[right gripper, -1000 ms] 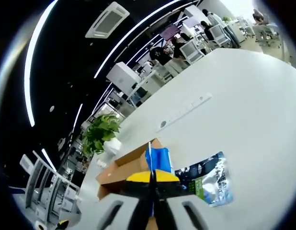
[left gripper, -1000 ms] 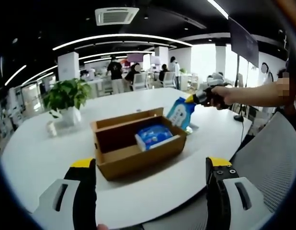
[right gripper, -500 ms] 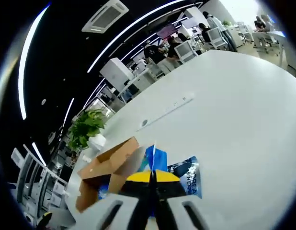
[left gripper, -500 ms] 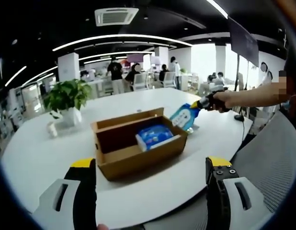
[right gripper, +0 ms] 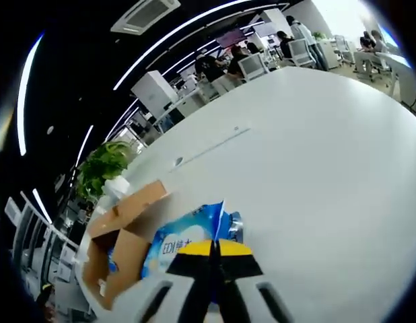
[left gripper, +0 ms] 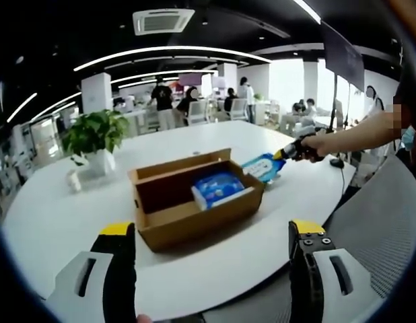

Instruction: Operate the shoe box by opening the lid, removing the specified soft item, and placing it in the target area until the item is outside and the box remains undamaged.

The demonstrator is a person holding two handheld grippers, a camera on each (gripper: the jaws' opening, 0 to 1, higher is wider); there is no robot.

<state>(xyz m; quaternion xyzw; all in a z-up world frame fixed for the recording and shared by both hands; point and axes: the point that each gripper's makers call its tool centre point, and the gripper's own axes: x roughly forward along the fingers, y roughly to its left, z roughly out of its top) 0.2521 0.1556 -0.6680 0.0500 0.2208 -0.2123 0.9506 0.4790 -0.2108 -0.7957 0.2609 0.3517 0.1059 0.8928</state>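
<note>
The brown cardboard shoe box [left gripper: 194,205] stands open on the white surface [left gripper: 60,222], its lid flap raised along the far side. Inside, toward its right end, lies a blue-and-white soft pack [left gripper: 216,188]. A second blue soft pack [left gripper: 263,166] is held just beside the box's right end, pinched by the right gripper [left gripper: 289,151], tilted low over the surface.

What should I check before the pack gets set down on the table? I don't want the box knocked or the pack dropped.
1. Right hand-held gripper shut on the blue pack: ok.
2. Pack outside the cardboard box: ok.
3. Box lid open, box undamaged: ok.
4. Bare white table beyond the pack: ok.
5. Left hand-held gripper open and apart from the box: ok.
6. Pack touching the table: cannot tell.
</note>
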